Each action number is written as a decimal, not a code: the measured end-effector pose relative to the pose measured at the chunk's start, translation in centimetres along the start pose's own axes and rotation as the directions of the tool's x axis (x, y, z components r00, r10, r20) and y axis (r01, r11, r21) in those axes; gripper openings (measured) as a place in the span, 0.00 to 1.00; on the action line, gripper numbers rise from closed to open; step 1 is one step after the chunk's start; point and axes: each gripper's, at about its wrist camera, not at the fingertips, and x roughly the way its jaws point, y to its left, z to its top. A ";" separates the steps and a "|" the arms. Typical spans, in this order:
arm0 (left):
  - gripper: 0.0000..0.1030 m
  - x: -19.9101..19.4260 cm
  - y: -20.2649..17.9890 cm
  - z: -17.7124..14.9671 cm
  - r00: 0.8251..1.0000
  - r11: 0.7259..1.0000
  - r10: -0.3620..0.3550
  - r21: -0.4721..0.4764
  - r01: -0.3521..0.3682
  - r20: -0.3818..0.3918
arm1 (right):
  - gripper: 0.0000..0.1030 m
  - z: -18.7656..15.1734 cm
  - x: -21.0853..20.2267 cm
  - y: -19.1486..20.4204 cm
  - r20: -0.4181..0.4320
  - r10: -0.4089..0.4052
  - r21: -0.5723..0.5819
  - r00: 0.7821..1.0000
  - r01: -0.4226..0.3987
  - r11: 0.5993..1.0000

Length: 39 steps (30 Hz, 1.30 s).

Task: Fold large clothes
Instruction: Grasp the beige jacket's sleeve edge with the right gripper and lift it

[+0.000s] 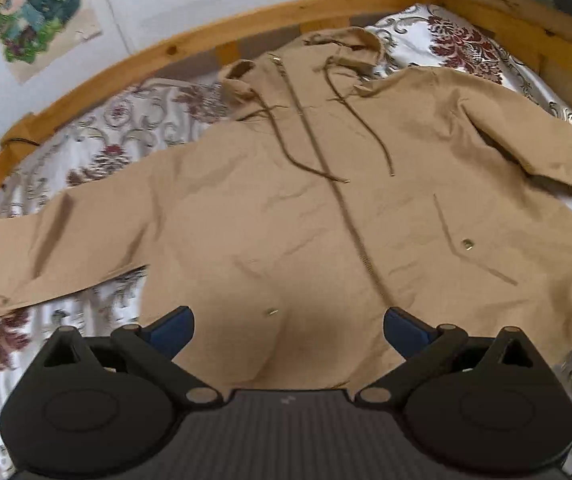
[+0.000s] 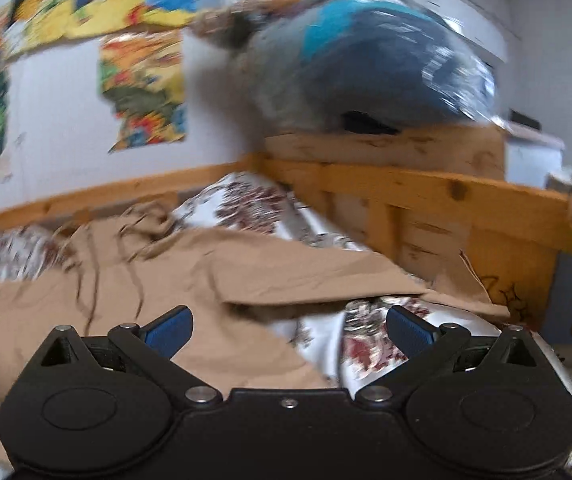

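A tan hooded jacket [image 1: 306,208] lies spread flat, front up, on the bed, zip closed, hood [image 1: 350,52] toward the far rail and both sleeves out to the sides. My left gripper [image 1: 288,330] is open and empty, hovering over the jacket's bottom hem near the zip's lower end. In the right wrist view the jacket [image 2: 214,272] shows blurred, with its right sleeve [image 2: 318,272] stretching toward the bed's end. My right gripper [image 2: 289,330] is open and empty, above the jacket's right side edge and the sheet below the sleeve.
The bed has a white sheet with dark red floral print [image 1: 98,148] and a wooden rail [image 1: 206,40] around it. A wooden headboard [image 2: 426,200] with a plastic-wrapped bundle [image 2: 366,72] on top stands at the right. Posters [image 2: 142,88] hang on the wall.
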 end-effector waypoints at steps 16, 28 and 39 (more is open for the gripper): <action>1.00 9.2 -9.0 3.7 0.962 0.968 -0.251 0.052 0.247 0.109 | 0.82 -0.2 9.8 -4.4 -0.151 -0.092 0.128 0.984 0.112 0.985; 1.00 7.1 -5.3 4.5 0.960 0.937 -0.261 0.266 0.227 0.099 | 0.69 1.7 9.8 -9.2 -0.083 -0.304 0.244 0.949 0.315 0.917; 1.00 6.7 -3.9 3.7 0.949 0.942 -0.300 0.190 0.278 0.095 | 0.76 1.2 9.8 -13.7 -0.228 -0.248 0.566 0.942 0.335 0.753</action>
